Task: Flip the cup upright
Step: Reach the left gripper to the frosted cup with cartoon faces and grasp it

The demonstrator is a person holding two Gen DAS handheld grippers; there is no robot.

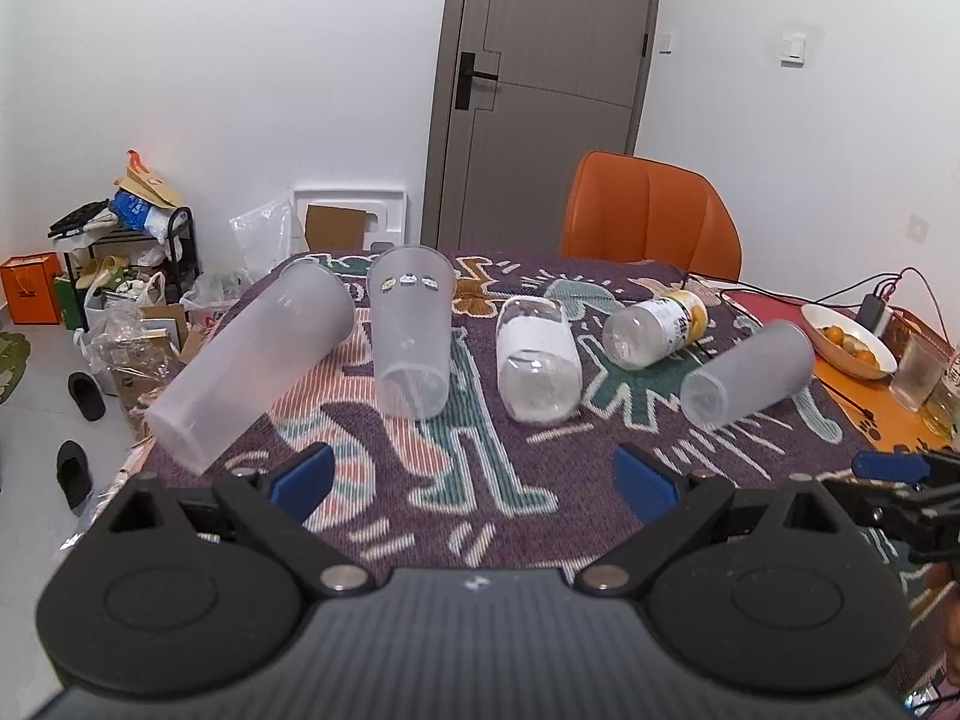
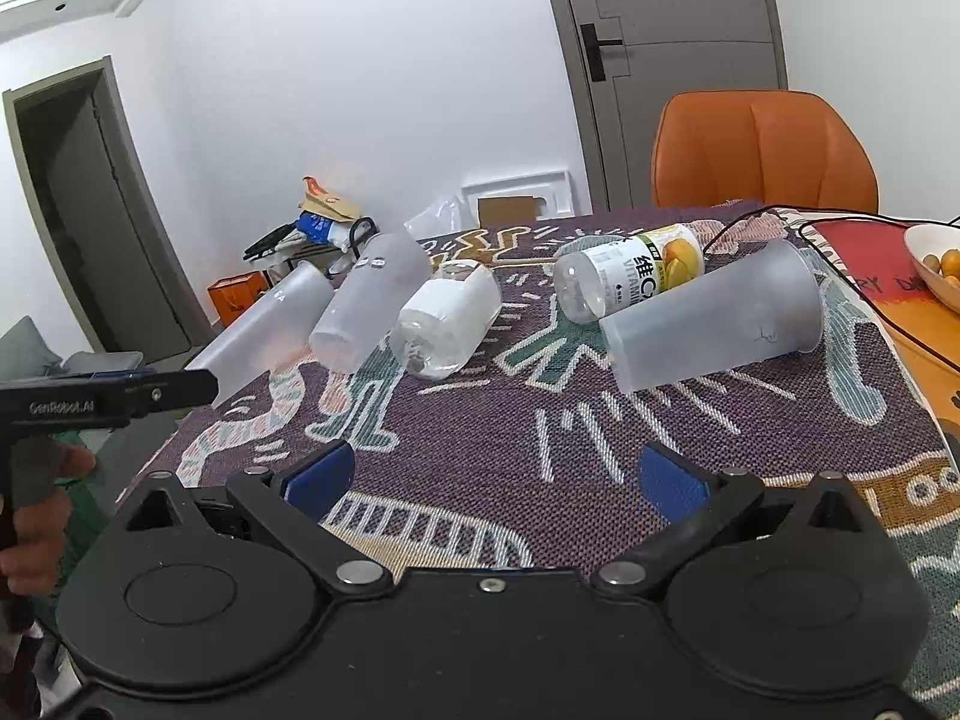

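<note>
Three frosted plastic cups lie on their sides on the patterned cloth (image 1: 480, 480): one at the left edge (image 1: 252, 360) (image 2: 264, 330), one with small stickers (image 1: 411, 330) (image 2: 366, 306), and one on the right (image 1: 747, 372) (image 2: 714, 324). Between them lie a white-labelled bottle (image 1: 537, 360) (image 2: 450, 324) and a yellow-labelled vitamin bottle (image 1: 657, 327) (image 2: 630, 276). My left gripper (image 1: 474, 480) is open and empty, hovering in front of the bottles. My right gripper (image 2: 495, 477) is open and empty, short of the right cup.
An orange chair (image 1: 651, 210) stands behind the table. A white bowl of oranges (image 1: 849, 339), a drinking glass (image 1: 918, 372) and cables sit on the right. Bags, boxes and slippers clutter the floor at left (image 1: 120, 300). The other gripper shows at each view's edge (image 1: 900, 480) (image 2: 108, 399).
</note>
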